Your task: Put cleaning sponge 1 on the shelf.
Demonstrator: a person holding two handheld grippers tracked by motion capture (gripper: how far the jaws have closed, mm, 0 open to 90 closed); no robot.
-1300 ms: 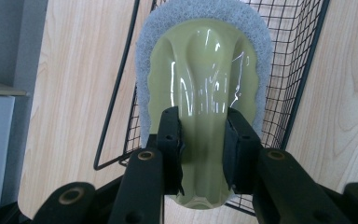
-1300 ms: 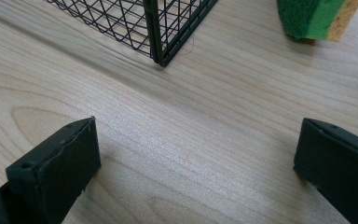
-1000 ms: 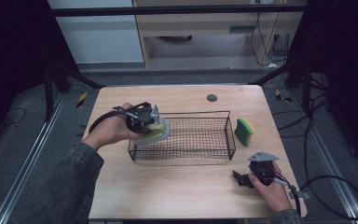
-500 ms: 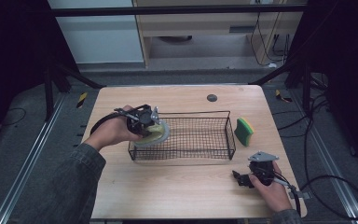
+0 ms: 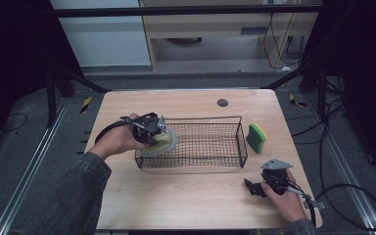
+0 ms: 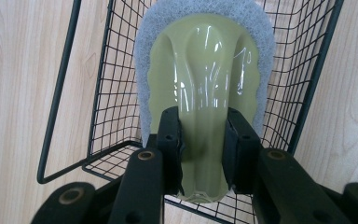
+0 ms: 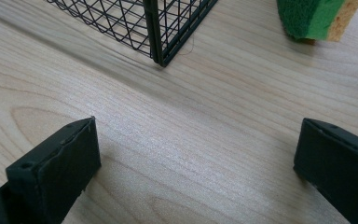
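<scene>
Gripping an olive-green scrubbing brush (image 6: 205, 93) by its glossy handle, the left gripper (image 6: 204, 140) has both black jaws pressed against the handle's narrow waist. The brush has a smooth moulded top and a pale grey scouring pad around its edge. In the high view the brush (image 5: 160, 144) sits at the left end of a black wire basket (image 5: 210, 142), tilted over the basket's left rim, partly inside it. The left gripper (image 5: 152, 129) and the person's left hand (image 5: 117, 141) are just outside that same end of the basket, the sleeve reaching down towards the near table edge.

Beyond the right end of the basket, a green and yellow sponge (image 5: 256, 137) stands on its edge, just beside the basket but not touching it.

Nearer the person than the basket's right corner, the right gripper (image 5: 262, 188) rests low on the wooden table (image 5: 186, 196), held by the right hand (image 5: 286, 198). Its jaws are spread wide apart with nothing but bare wood between them. A small dark round disc (image 5: 222, 102) lies on the table beyond the basket's far side.
</scene>
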